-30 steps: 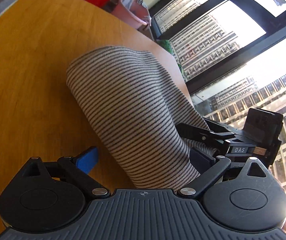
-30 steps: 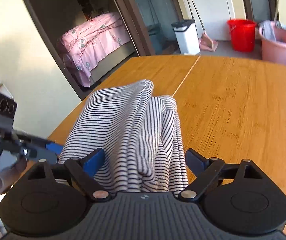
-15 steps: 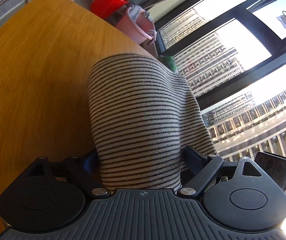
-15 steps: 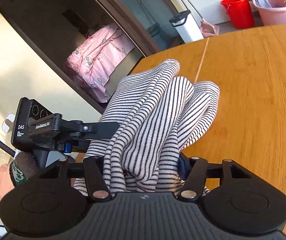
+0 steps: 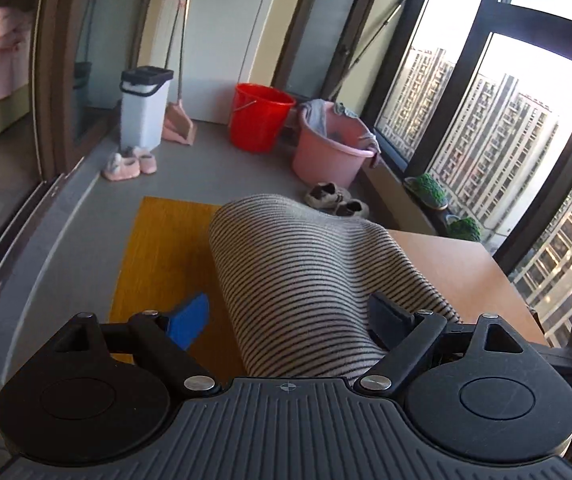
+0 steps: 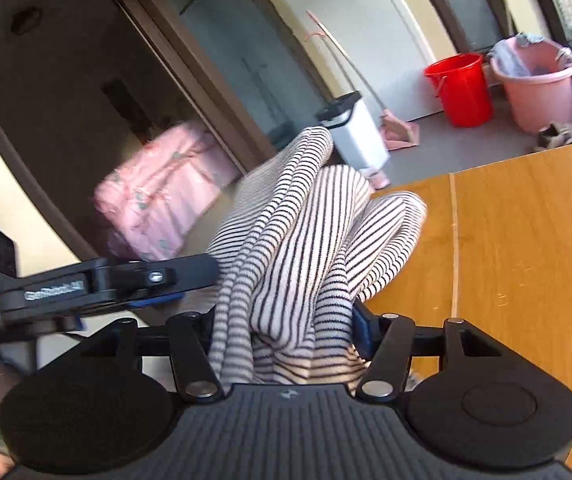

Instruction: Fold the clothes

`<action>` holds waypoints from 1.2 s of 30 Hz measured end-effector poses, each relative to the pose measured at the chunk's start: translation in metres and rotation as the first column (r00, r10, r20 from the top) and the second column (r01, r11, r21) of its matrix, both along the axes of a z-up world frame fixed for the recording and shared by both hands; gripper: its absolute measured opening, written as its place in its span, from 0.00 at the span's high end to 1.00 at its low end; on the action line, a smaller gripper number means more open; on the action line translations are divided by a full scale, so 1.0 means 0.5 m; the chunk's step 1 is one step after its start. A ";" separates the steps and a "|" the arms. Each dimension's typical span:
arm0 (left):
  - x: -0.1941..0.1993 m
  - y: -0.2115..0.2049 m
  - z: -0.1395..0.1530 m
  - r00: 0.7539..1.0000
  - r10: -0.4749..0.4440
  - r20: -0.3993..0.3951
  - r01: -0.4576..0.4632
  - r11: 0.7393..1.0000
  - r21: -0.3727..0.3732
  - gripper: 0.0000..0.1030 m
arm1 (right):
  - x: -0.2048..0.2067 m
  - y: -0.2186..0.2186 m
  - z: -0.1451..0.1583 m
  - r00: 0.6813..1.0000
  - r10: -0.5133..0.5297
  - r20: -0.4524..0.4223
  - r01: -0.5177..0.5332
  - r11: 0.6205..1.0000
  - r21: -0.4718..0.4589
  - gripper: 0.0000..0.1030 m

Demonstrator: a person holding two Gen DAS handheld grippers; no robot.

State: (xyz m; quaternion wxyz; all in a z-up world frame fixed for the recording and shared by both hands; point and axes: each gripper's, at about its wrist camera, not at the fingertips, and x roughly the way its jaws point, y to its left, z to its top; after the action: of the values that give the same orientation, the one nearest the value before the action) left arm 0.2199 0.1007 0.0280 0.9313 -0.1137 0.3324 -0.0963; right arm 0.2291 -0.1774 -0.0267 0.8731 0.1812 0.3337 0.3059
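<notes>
One striped garment (image 5: 306,280), one table (image 6: 526,240), two buckets: one red bucket (image 5: 260,116), one pink bucket (image 5: 328,152).

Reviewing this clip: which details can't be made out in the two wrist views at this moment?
- Left wrist view: the striped garment covers the right finger's pad, so whether the left tongs actually pinch it is unclear.
- Right wrist view: bunched cloth hides both pads of the right tongs; motion blur smears the background.
- Both views: the garment's type and full shape; the table is cut off by the frame edge.
</notes>
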 end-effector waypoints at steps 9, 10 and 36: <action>-0.071 -0.070 0.007 0.987 -0.135 0.091 0.131 0.990 0.050 0.13 | -0.048 0.007 0.079 0.963 -0.007 0.271 0.068 0.973 -0.219 0.29; -0.078 -0.086 -0.001 0.982 -0.157 0.102 0.149 0.985 0.081 0.14 | -0.047 0.009 0.090 0.962 0.013 0.272 0.049 0.974 -0.220 0.29; -0.067 -0.165 -0.056 0.970 -0.218 0.106 0.188 0.953 0.240 0.06 | 0.040 -0.046 0.062 0.990 -0.102 0.101 0.117 0.981 -0.156 0.43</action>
State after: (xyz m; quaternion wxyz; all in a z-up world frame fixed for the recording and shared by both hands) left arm 0.1862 0.0182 -0.0002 0.9431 0.0353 0.2891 -0.1601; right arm 0.2490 -0.2003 0.0045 0.9148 0.1134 0.3063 0.2375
